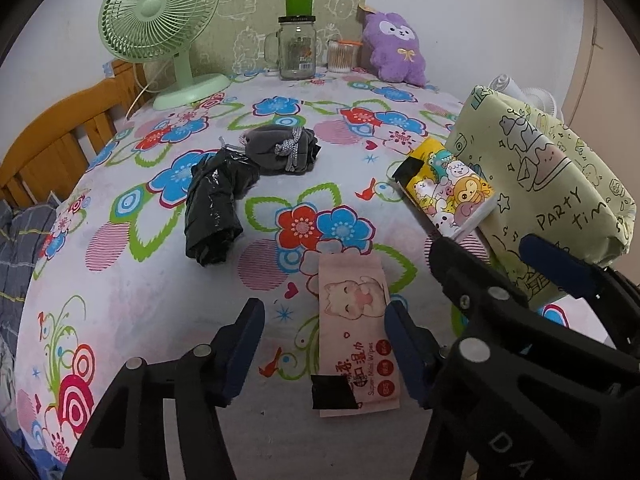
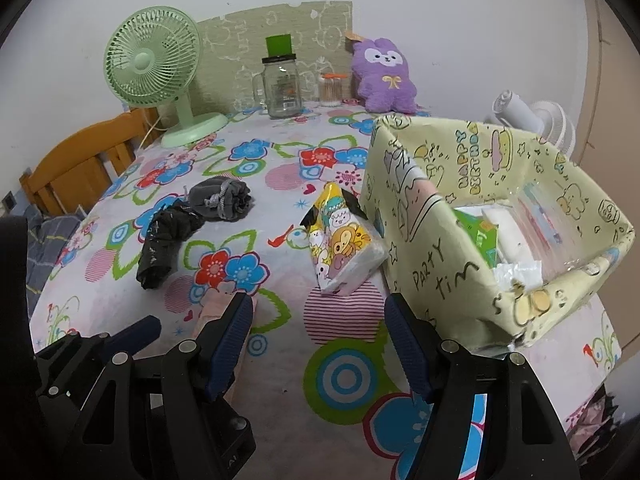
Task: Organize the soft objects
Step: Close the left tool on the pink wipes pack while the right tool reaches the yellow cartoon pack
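Both pairs of jaws stand released and hold nothing: your left gripper (image 1: 324,344) hovers low over the flowered bedsheet (image 1: 132,280), your right gripper (image 2: 320,344) beside it, nearer the box. Partly filled, the pale yellow cartoon-printed fabric storage box (image 2: 424,240) at the right already holds several items, among them a green packet and white and clear wrapped packs, so some sorting looks done. Four soft items remain on the sheet. Nearest lies the flat pink wet-wipes pack with a cat drawing (image 1: 356,320), partly between your left fingers and touching the right-hand one in the picture. Leaning against the box's outer wall is the yellow cartoon-animal tissue pack (image 2: 340,248). Farther off, touching each other, lie the crumpled black plastic bag (image 1: 212,208) and the rolled grey cloth bundle with a patterned cord (image 1: 280,152). At the far wall sits the purple plush animal (image 1: 396,48), which may also belong to the job. By this count you are roughly midway, with the pink pack the likeliest next pick
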